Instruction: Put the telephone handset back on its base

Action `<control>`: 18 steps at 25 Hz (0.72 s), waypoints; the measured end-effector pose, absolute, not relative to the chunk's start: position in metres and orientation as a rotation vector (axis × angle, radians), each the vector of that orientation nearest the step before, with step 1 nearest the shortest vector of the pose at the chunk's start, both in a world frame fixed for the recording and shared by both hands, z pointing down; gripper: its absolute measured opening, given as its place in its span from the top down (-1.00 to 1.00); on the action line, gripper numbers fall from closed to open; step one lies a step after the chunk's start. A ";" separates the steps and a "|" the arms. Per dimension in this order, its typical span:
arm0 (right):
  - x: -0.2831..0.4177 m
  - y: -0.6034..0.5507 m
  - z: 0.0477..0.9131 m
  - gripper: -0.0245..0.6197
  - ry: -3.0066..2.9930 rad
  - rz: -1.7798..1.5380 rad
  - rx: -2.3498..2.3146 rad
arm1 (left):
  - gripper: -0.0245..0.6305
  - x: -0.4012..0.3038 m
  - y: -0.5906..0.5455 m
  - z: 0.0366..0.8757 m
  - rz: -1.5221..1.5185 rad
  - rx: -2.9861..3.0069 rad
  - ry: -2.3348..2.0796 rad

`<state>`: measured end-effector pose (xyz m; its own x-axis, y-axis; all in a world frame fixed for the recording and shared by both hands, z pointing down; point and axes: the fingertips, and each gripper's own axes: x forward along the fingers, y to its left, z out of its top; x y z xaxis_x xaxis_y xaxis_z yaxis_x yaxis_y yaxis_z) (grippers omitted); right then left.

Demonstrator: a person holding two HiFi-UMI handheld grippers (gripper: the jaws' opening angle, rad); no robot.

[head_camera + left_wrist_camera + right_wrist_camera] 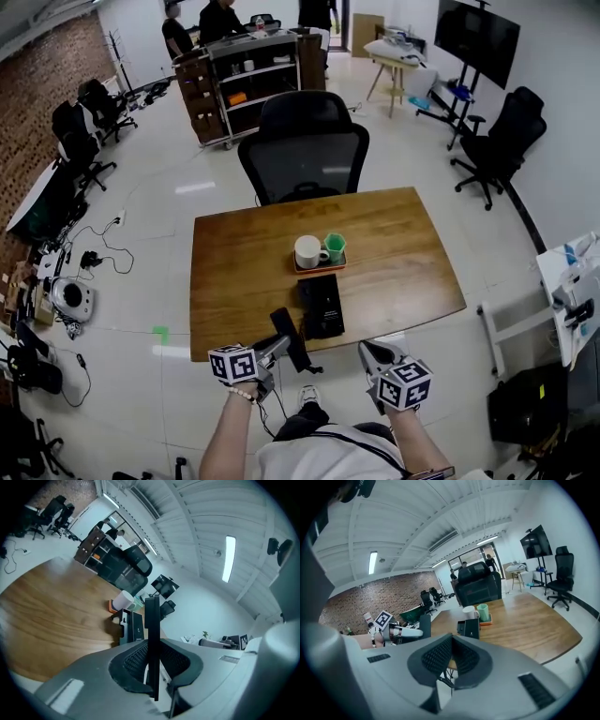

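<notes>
two tools | left tool point(278, 346) clamped on handset point(289, 339) mid-body, just left of base point(322, 305) | right tool point(371, 353) jaws together, empty | we judge handset light, stiff, slick; mid-body hold suits

- An open-plan office.
- A wooden desk point(412, 272) with a black mesh swivel chair point(305, 150) drawn up to it and a phone base point(322, 305) on top.
- More swivel chairs point(502, 141) along the sides, some by a brick wall point(42, 89).
- A big screen point(478, 37) on a stand.
- A shelf cart point(246, 80) with people point(217, 19) behind it.
- Cables point(98, 246) on the pale floor.
</notes>
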<state>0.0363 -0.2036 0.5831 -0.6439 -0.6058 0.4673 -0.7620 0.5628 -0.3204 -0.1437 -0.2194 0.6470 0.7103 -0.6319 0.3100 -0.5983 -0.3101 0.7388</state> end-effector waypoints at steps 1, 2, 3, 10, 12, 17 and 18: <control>0.033 -0.208 0.582 0.92 -2.494 0.724 1.136 | 0.72 -0.141 -0.227 0.651 -0.041 2.010 -0.900; 0.030 -0.211 0.582 0.92 -2.493 0.722 1.145 | 0.72 -0.139 -0.233 0.655 -0.032 2.016 -0.861; 0.028 -0.214 0.582 0.92 -2.491 0.722 1.154 | 0.72 -0.138 -0.240 0.660 -0.022 2.019 -0.824; 0.021 -0.229 0.585 0.92 -2.467 0.736 1.206 | 0.72 -0.130 -0.284 0.688 0.028 2.035 -0.690; 0.021 -0.234 0.586 0.92 -2.461 0.739 1.220 | 0.72 -0.126 -0.292 0.695 0.034 2.042 -0.659; 0.019 -0.241 0.591 0.92 -2.450 0.752 1.237 | 0.72 -0.117 -0.308 0.705 0.013 2.056 -0.577; 0.018 -0.242 0.593 0.92 -2.448 0.755 1.237 | 0.72 -0.116 -0.311 0.707 0.009 2.058 -0.565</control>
<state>0.0178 -0.2422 0.5926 -0.5867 -0.6542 0.4772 -0.8094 0.4926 -0.3197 -0.1155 -0.3105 0.7066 0.8926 -0.3876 0.2304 -0.3952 -0.4262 0.8137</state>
